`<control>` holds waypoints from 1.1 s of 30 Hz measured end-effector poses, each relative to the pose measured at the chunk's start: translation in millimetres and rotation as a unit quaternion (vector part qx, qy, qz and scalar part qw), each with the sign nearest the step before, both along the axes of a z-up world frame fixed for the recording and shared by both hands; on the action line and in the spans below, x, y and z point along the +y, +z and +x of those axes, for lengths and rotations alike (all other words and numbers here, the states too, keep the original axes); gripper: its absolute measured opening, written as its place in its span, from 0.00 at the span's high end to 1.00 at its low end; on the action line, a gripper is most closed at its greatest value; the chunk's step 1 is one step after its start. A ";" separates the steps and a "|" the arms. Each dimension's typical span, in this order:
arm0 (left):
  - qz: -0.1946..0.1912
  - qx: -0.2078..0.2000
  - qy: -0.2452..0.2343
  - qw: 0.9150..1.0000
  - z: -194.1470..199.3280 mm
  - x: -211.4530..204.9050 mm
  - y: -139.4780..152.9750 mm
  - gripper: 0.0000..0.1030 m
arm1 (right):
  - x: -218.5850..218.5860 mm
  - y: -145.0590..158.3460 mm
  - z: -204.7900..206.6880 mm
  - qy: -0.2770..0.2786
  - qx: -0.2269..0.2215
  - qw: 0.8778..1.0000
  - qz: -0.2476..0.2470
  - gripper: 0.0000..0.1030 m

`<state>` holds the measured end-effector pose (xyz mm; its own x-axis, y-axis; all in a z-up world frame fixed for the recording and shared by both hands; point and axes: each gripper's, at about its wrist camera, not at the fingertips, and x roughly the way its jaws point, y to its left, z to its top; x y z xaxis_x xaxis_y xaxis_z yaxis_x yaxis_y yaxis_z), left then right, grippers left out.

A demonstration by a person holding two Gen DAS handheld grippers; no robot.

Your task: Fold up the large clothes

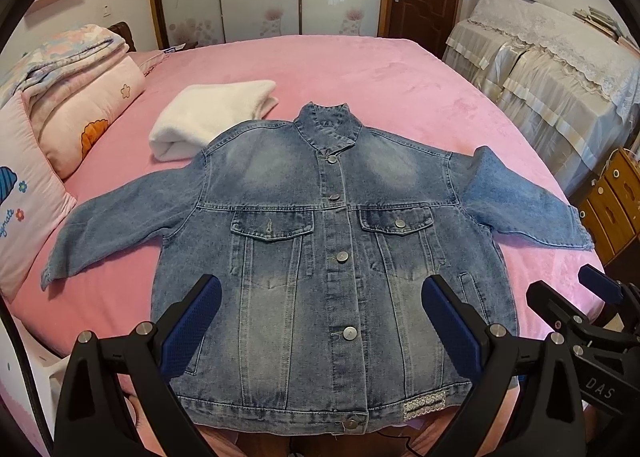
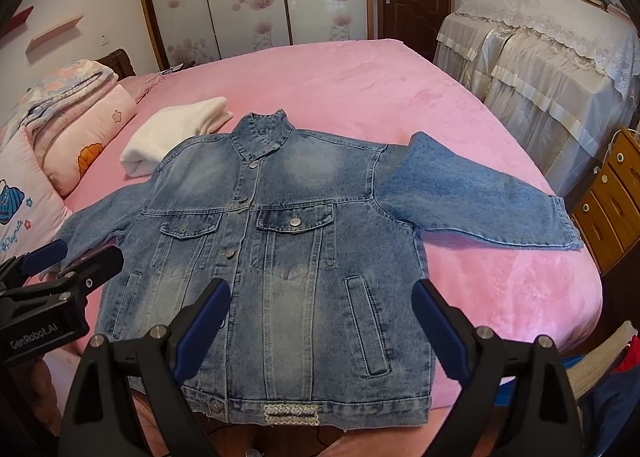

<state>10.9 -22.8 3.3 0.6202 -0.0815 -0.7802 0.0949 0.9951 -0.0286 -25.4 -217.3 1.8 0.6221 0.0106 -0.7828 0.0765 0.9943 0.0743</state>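
A blue denim jacket (image 1: 332,253) lies flat and buttoned, front up, on the pink bed (image 1: 360,73), both sleeves spread sideways and its hem at the near edge. It also shows in the right wrist view (image 2: 280,257). My left gripper (image 1: 320,321) is open and empty, held above the jacket's lower front. My right gripper (image 2: 320,325) is open and empty above the jacket's lower right side; it also shows at the right edge of the left wrist view (image 1: 576,289). The left gripper shows at the left edge of the right wrist view (image 2: 76,257).
A folded white garment (image 1: 212,117) lies beyond the jacket's left shoulder. Pillows and a folded quilt (image 1: 76,97) are stacked at the left. A lace-covered piece of furniture (image 1: 552,69) and a wooden drawer unit (image 1: 616,201) stand to the right of the bed.
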 end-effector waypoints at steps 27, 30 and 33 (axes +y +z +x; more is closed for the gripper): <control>0.002 -0.004 0.022 1.000 0.4 0.4 -1.7 0.03 | -8.0 2.0 -5.4 0.008 -0.001 1.000 0.007 0.10; 0.007 -0.014 0.025 1.000 0.2 -0.8 0.6 0.03 | -9.9 1.3 -5.6 0.007 0.000 1.000 0.009 0.10; 0.010 -0.021 0.025 0.999 -0.4 -3.4 3.2 0.03 | -13.2 0.7 -4.8 0.007 0.001 1.000 0.012 0.10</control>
<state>10.6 -26.2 6.5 0.6552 -0.0349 -0.7547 0.0465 0.9989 -0.0058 -30.2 -230.5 2.5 0.6198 0.0391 -0.7838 0.0619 0.9932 0.0985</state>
